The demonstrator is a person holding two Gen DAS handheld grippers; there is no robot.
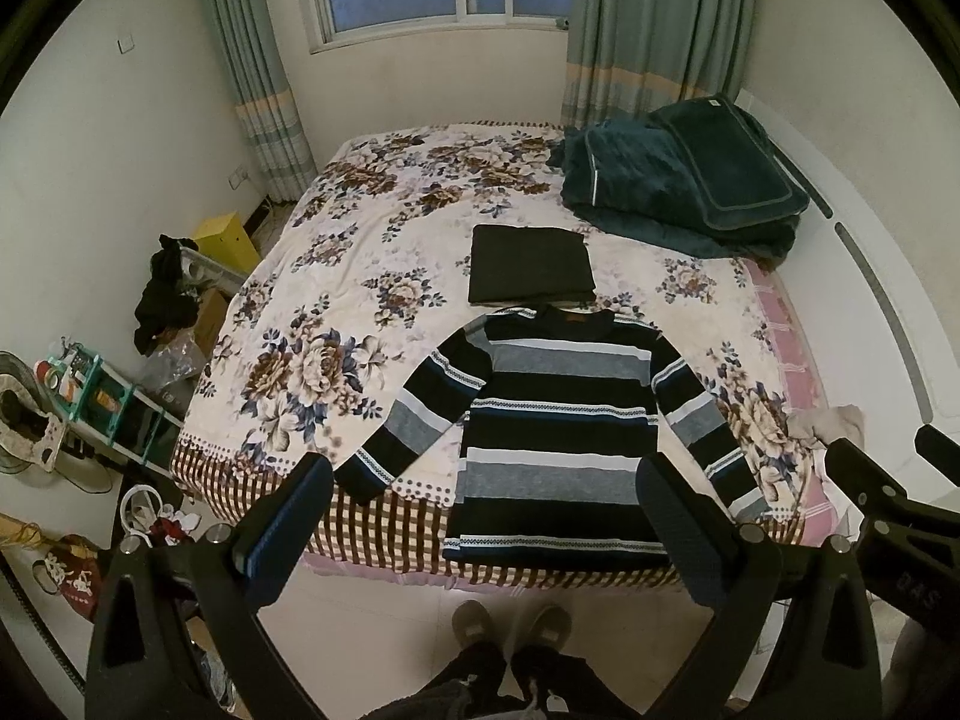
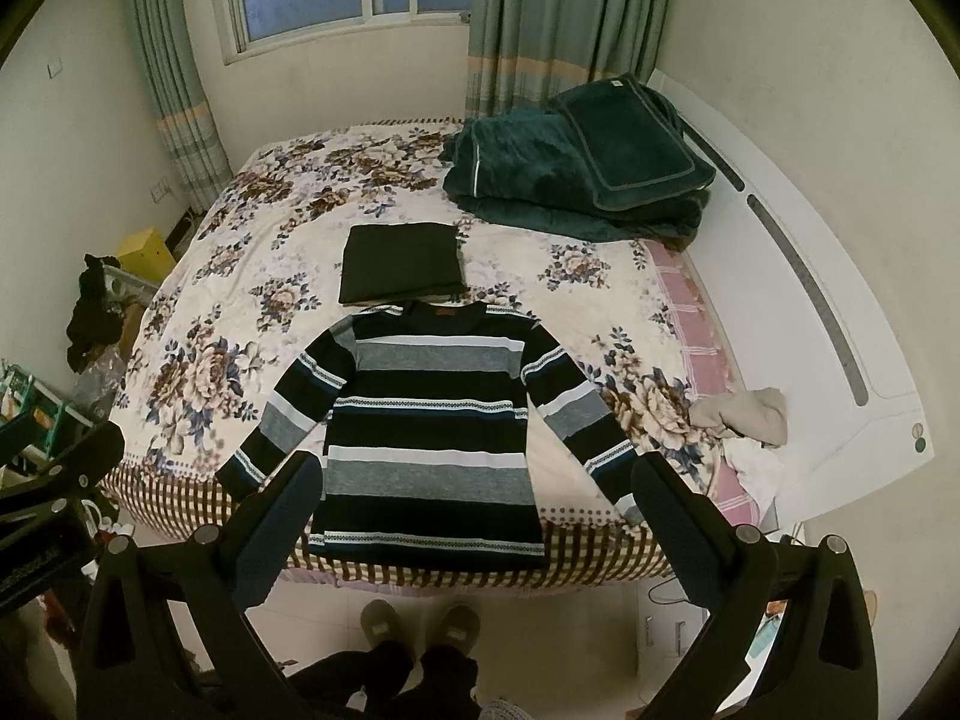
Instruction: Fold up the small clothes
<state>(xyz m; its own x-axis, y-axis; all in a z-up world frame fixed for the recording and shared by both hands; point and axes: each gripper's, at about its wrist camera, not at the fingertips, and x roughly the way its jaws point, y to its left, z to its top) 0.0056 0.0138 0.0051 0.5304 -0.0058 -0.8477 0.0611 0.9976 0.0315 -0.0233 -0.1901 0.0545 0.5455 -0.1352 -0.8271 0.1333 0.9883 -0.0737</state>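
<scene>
A bedroom with a floral-covered bed (image 1: 336, 276). Both the left gripper (image 1: 486, 516) and right gripper (image 2: 480, 510) hover with fingers spread wide, empty, above the striped sweater (image 2: 429, 420) lying flat at the bed's near edge, a folded dark garment (image 2: 401, 264) just beyond its collar.

Stuff you can't really make out here

The right gripper's finger (image 2: 678, 516) covers the sweater (image 2: 429, 426) cuff on that side, the shelf clutter (image 1: 78, 378) is too small to identify, and the person's legs (image 1: 498, 684) get chopped by the bottom edge.
</scene>
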